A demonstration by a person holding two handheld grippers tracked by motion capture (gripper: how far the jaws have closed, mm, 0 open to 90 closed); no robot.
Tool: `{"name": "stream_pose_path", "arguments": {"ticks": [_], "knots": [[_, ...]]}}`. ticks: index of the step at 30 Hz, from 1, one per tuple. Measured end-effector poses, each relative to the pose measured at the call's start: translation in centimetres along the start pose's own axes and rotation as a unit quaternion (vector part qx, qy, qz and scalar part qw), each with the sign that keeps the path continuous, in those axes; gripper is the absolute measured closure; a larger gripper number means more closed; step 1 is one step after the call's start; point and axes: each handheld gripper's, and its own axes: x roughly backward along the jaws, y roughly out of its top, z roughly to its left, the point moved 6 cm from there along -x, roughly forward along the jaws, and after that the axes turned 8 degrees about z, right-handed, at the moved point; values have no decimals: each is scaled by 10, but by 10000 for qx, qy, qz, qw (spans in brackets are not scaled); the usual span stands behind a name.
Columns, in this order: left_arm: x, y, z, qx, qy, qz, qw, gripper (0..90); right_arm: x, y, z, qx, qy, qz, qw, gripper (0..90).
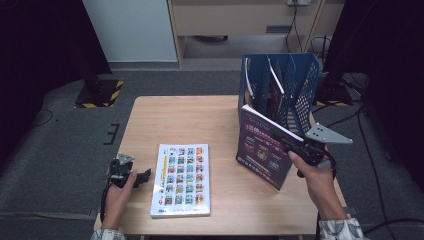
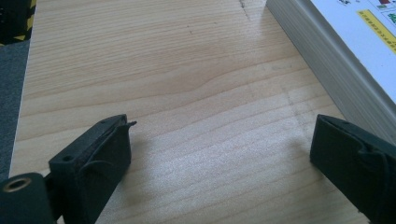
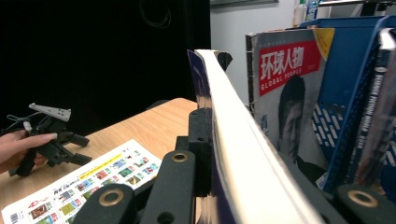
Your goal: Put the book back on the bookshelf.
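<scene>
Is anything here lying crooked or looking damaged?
Nothing looks damaged. The dark magazine leans tilted, but the right tongs hold it beside the blue file rack. The white book lies flat on the table.

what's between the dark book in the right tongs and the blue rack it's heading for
Nothing visible on the table between them. The dark book, clamped in the right tongs, stands upright just in front of the blue rack. The red-covered magazine already fills the rack slot nearest it, so it needs another slot.

Dark purple book (image 1: pixel 262 150), blue perforated rack (image 1: pixel 295 85), white book w/ colour-tile grid (image 1: pixel 181 177), light wood table (image 1: pixel 190 120)
</scene>
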Motion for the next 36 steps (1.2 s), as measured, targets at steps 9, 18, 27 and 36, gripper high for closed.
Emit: {"name": "stream_pose_path", "arguments": {"ticks": [9, 18, 27, 36], "knots": [[0, 0, 0, -5, -4, 0, 10000, 46, 13, -2, -7, -73, -89, -22, 9999, 826], [0, 0, 0, -5, -5, -5, 10000, 46, 23, -5, -16, -122, -204, -27, 9997, 826], [0, 0, 0, -8, -8, -7, 10000, 45, 35, -6, -23, -186, -346, -36, 9992, 826], [0, 0, 0, -6, -6, -12, 10000, 44, 50, -6, -31, -260, -499, -44, 9984, 826]]}}
